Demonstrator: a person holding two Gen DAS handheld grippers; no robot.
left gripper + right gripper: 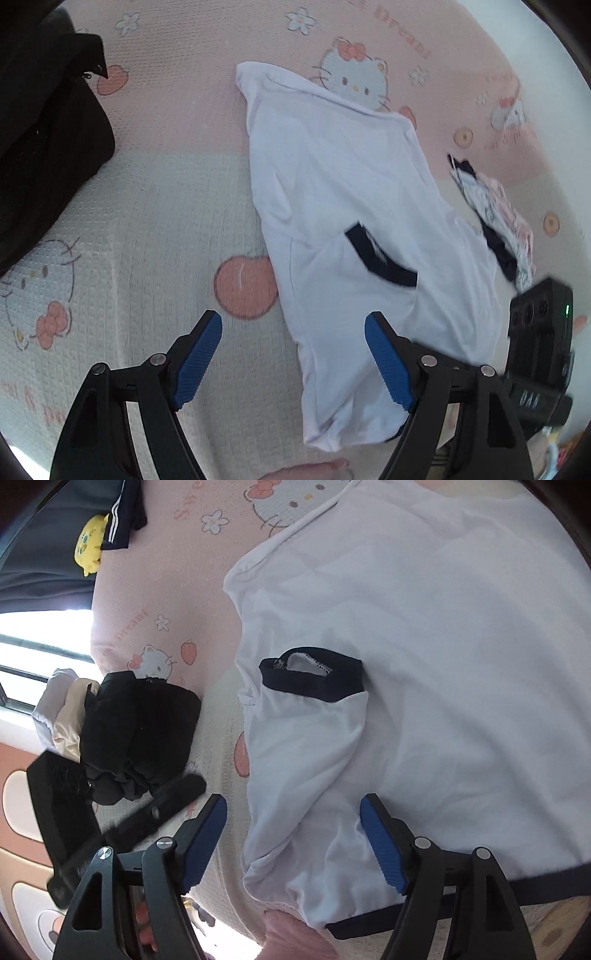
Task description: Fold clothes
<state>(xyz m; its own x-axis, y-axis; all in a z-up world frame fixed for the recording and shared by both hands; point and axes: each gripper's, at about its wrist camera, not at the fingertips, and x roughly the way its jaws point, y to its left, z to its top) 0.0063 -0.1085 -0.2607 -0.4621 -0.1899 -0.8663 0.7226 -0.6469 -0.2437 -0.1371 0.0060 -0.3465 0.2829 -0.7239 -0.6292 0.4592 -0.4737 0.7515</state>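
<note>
Fold clothes: white short-sleeved T-shirt with navy trim (354, 206) spread flat on a pink and cream quilted bedspread printed with cartoon cats, flowers and apples (155, 192), partly folded into a long strip running from far to near in the left wrist view. One sleeve laid over the body, its navy cuff (380, 258) facing up near the middle of the strip. Near end of the shirt bunched and rumpled, close to the bed's near edge.

Left gripper (293, 360) hanging above the near part of the shirt, blue ribbed pads spread wide, nothing between them but air; left pad over bare bedspread, right pad over the shirt's near edge. No cloth pinched.

Right gripper (293, 840) likewise spread wide above the shirt's folded sleeve and hem, pads clear of the fabric, nothing gripped. Same navy cuff (314, 679) just beyond it, opening visible. Navy hem band (373, 919) running along the near edge under the right pad.

Heap of black folded garments (140, 734) at left on the bed, with pale grey and beige clothes (59, 709) stacked behind it by the window. Small patterned pink and white garment with dark trim (495, 218) lying just right of the shirt in the left wrist view. Yellow plush toy (90, 542) and navy white-striped cloth (122, 517) at the far left corner.
</note>
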